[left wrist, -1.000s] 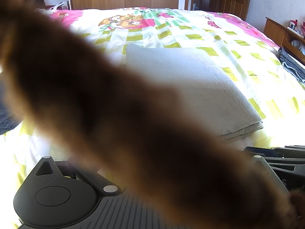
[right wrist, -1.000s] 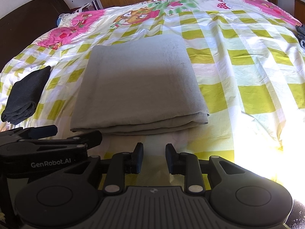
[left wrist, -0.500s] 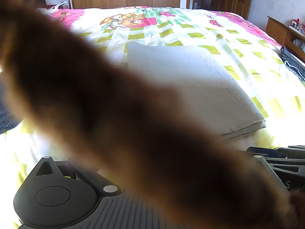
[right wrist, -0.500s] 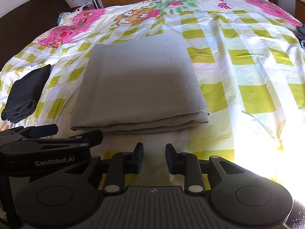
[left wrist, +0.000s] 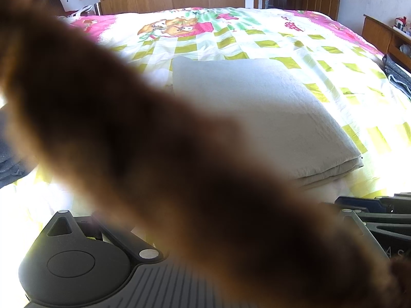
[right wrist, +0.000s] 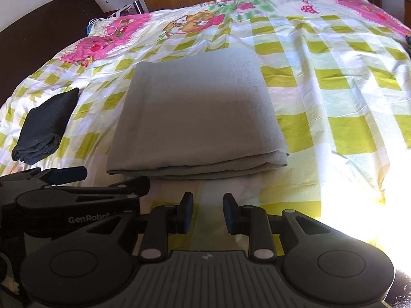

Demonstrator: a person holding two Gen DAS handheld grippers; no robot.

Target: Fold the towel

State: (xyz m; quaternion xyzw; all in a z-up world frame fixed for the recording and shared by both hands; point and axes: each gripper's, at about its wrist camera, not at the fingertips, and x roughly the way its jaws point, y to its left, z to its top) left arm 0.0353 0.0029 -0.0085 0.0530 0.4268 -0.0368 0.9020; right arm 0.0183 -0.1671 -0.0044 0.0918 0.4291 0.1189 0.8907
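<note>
A grey towel (right wrist: pixel 197 113) lies folded into a thick rectangle on the checked bedspread (right wrist: pixel 334 89), its layered edge facing me. My right gripper (right wrist: pixel 208 200) sits just short of that edge, jaws a little apart, with only bedspread between them. My left gripper (right wrist: pixel 113 178) rests beside it on the left, its two fingers spread apart and holding nothing. In the left wrist view a blurred brown shape (left wrist: pixel 154 154) close to the lens hides the left fingertips and part of the towel (left wrist: pixel 257 118). A right finger (left wrist: pixel 359 202) shows at that view's right edge.
A dark folded cloth (right wrist: pixel 43 128) lies left of the towel near the bed's edge. A dark headboard (right wrist: pixel 38 38) stands at the far left. Grey fabric (left wrist: pixel 398 77) lies at the bed's right side by a wooden shelf (left wrist: pixel 380 33).
</note>
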